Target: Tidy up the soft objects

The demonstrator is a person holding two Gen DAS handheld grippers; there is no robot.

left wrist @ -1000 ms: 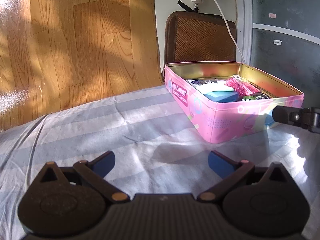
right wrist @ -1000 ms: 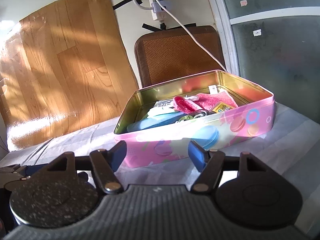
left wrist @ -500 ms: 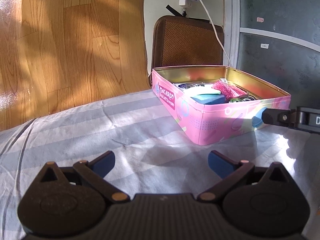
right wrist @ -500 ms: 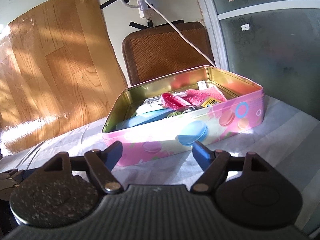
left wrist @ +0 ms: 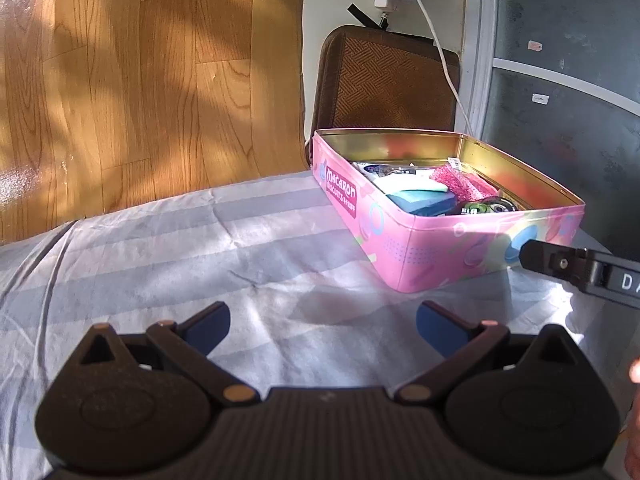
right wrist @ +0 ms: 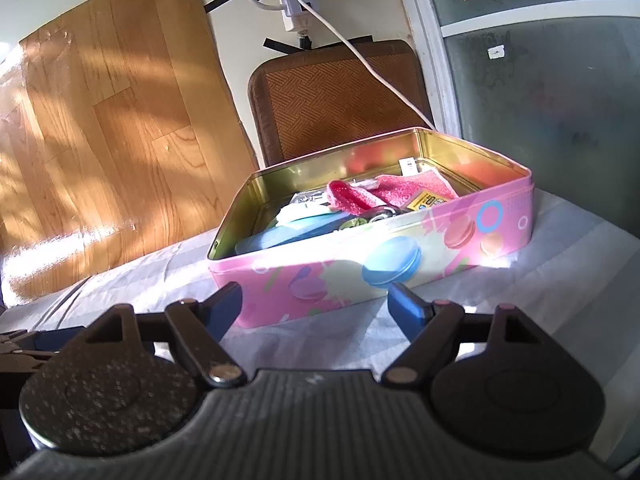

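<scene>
A pale striped bedsheet (left wrist: 248, 264) covers the surface, sunlit, with wood-grain panelling behind. An open pink metal biscuit tin (right wrist: 400, 264) sits mid-frame, holding a crumpled pink cloth (right wrist: 384, 194) and a blue pad (right wrist: 288, 234). The right gripper (right wrist: 316, 300) has empty jaws opening before the tin; the left gripper (left wrist: 322, 320) stands wide, empty.

Your R gripper (right wrist: 314, 306) jaws are opening wider vs 1s ago, nothing between; macaron tin (right wrist: 372, 264) untouched.
</scene>
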